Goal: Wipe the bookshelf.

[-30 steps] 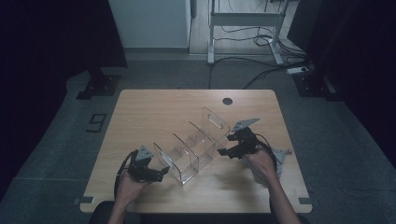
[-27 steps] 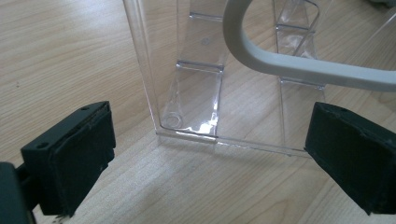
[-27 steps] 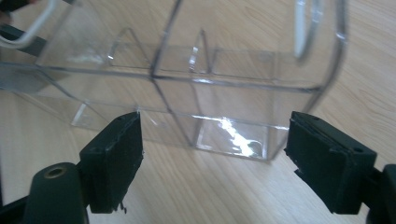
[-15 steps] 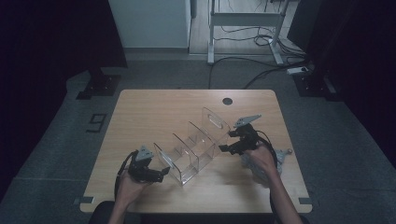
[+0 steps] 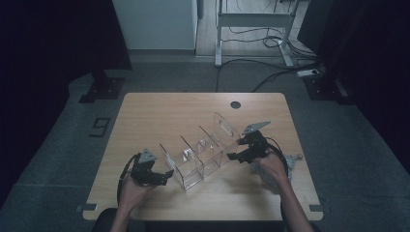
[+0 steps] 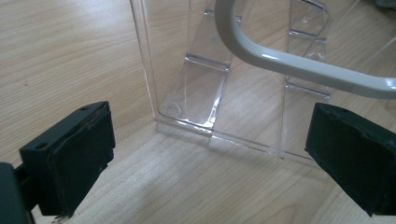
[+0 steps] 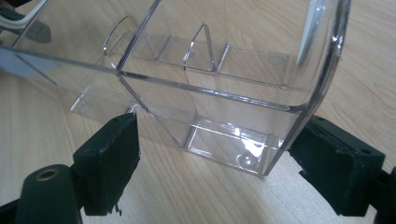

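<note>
Progress looks early: nothing is gripped yet, and the work in hand seems to be taking hold of the clear organizer from both ends.

High view: the clear organizer (image 5: 203, 154), a long transparent tray with several upright dividers, lies slantwise on the wooden counter (image 5: 169, 111), its near end towards the person's left and its far end towards the right. The left gripper (image 5: 167, 175) sits just beside the near end, and the right gripper (image 5: 232, 155) is at the far end. Both hands rest low on the counter. A small grey object lies by the right forearm near the counter's edge; what it is I cannot tell.

Left gripper view: the jaws stand wide apart, one at each lower corner of the picture, with bare wood between them. The organizer's end wall and base rise just ahead of them, apart from both pads. A pale curved bar crosses the top of the picture; what it is I cannot tell.

Right gripper view: the jaws are spread on either side of the organizer's end, and they have just been opening a little further. The corner of the tray sits between them, close to the pads, but neither pad presses on it.

What is left, as I judge it: closing on the walls, then lifting or shifting the tray.
</note>
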A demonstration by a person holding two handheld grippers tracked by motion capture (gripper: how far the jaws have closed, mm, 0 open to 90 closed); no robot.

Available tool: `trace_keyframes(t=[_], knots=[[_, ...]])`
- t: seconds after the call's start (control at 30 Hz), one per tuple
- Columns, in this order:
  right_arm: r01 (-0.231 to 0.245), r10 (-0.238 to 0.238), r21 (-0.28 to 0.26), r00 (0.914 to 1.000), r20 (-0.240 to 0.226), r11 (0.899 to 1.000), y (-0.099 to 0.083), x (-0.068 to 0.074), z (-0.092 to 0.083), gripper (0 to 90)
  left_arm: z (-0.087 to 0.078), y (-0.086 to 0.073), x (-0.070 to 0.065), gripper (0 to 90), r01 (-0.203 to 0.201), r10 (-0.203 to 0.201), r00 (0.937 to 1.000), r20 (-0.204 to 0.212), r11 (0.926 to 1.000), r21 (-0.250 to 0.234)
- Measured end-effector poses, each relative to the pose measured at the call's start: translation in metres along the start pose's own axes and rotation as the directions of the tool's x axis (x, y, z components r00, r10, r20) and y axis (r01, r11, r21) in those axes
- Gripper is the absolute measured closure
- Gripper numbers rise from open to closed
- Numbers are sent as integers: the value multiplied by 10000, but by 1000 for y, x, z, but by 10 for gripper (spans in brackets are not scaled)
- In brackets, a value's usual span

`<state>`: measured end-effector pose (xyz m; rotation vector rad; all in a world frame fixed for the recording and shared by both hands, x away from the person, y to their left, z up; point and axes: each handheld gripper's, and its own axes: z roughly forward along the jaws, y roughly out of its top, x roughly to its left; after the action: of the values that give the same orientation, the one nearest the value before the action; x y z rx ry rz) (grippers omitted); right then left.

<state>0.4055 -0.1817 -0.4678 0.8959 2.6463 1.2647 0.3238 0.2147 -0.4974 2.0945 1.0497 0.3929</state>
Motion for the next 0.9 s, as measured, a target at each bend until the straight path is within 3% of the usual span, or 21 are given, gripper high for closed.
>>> trace_keyframes(t=[0.6,0.9], knots=[[225,-207,528,9992,-347,9983,-11,19,-7,166,7,9,30,50,629,-640,9961,-604,9978,-208],[302,-283,637,9992,-299,9975,-12,21,-5,160,-17,22,27,67,639,-684,9954,-677,9957,-666]])
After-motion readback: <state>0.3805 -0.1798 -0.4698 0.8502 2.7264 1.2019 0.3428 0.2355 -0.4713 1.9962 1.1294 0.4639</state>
